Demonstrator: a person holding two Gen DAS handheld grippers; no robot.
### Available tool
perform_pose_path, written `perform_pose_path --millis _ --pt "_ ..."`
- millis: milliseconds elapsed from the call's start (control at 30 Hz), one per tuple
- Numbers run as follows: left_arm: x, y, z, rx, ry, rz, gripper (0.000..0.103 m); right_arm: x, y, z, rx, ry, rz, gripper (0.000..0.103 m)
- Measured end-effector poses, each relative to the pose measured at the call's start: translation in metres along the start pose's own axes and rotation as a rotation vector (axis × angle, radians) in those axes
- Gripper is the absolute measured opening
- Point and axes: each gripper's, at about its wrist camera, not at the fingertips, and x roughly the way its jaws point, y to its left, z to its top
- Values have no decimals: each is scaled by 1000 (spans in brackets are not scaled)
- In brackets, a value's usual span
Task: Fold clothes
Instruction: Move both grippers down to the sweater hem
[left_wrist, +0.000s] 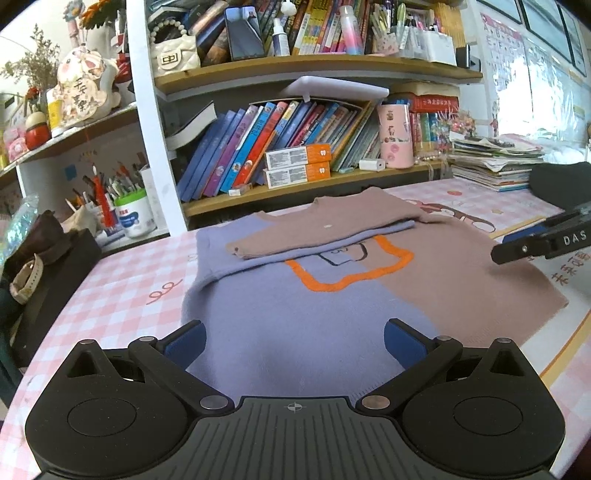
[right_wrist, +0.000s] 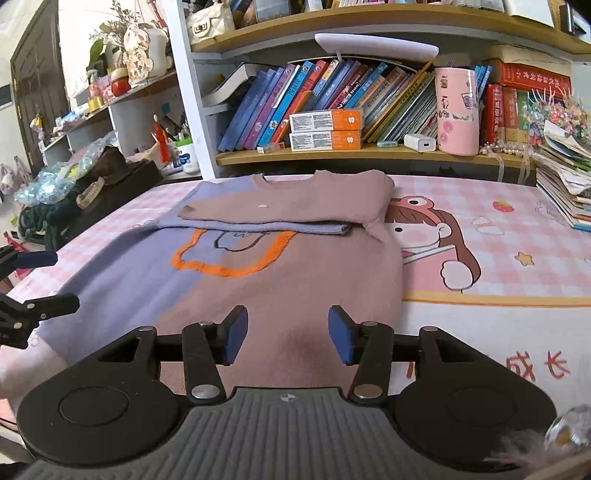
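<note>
A lilac and brown sweater (left_wrist: 314, 310) with an orange outline print lies flat on the pink checked table; it also shows in the right wrist view (right_wrist: 258, 280). Both sleeves (left_wrist: 317, 232) are folded across the chest near the collar. My left gripper (left_wrist: 293, 341) is open and empty, hovering over the lilac hem. My right gripper (right_wrist: 286, 334) is open and empty over the brown hem. The right gripper's fingers (left_wrist: 517, 251) show at the right edge of the left wrist view; the left gripper's fingers (right_wrist: 44, 306) show at the left edge of the right wrist view.
A bookshelf (right_wrist: 332, 151) with books, boxes and a pink cup stands behind the table. A stack of magazines (right_wrist: 565, 192) lies at the right. A black box (left_wrist: 48, 280) with a watch and clutter sits at the left. The tablecloth (right_wrist: 480, 258) has a cartoon girl print.
</note>
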Motion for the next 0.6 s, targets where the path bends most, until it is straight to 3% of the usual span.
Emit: perform_pose_path --millis 267,367,500,600 --pt "-22 -5 -6 39 4 53 103 -35 5 -16 -49 22 -31 57" --pt "-31 4 -6 8 20 25 102 -49 0 -21 -34 17 -54 57" --pt "-31 19 -13 -60 44 12 87 -58 -8 -30 -2 28 -68 53" --pt "-29 30 -20 -115 61 7 68 -57 -15 -36 24 52 -88 48"
